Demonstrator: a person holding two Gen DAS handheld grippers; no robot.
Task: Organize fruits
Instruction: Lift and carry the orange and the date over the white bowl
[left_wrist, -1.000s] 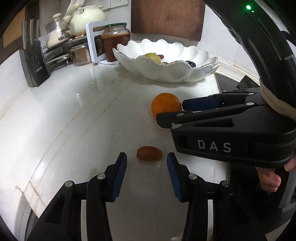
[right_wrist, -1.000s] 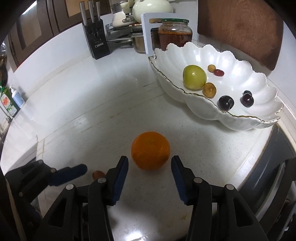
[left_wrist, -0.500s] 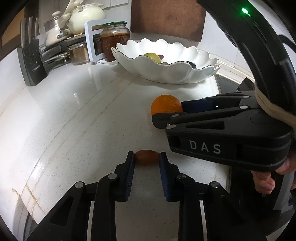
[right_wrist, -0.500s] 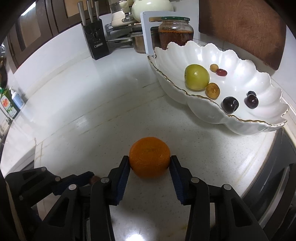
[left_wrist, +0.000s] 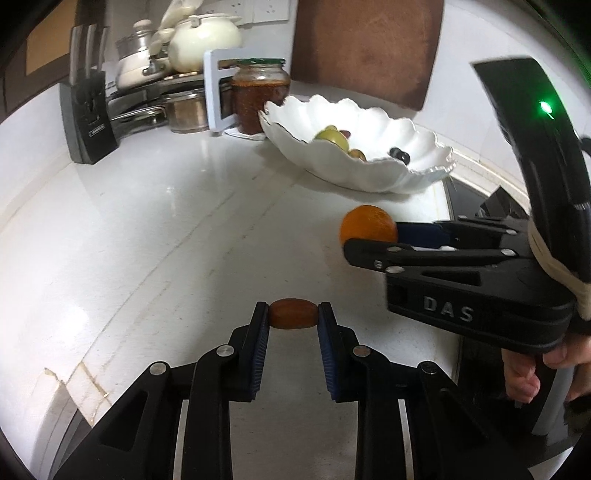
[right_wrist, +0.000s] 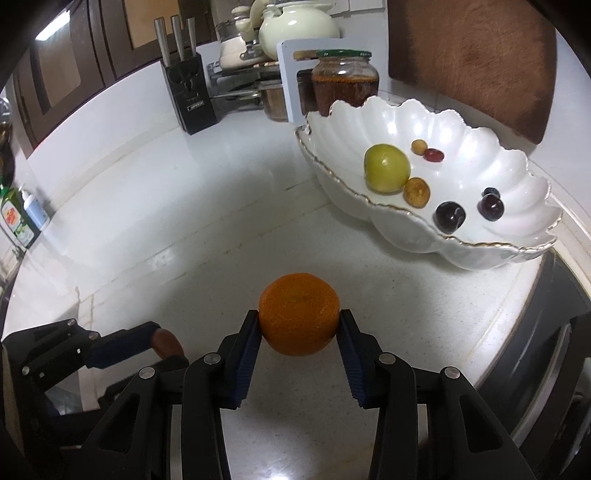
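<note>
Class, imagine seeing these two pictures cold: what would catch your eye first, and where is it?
The bright orange, clamped in the right gripper at bottom centre. Next, the white scalloped bowl of small fruits at right, and a brown date pinched in the left gripper.

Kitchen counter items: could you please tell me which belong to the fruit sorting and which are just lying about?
Job: round orange fruit in right claw; small brown oval fruit in left claw; white scalloped ceramic bowl.
Lying about: black knife block; glass jar of red preserve; cream ceramic pot; brown wooden board.
</note>
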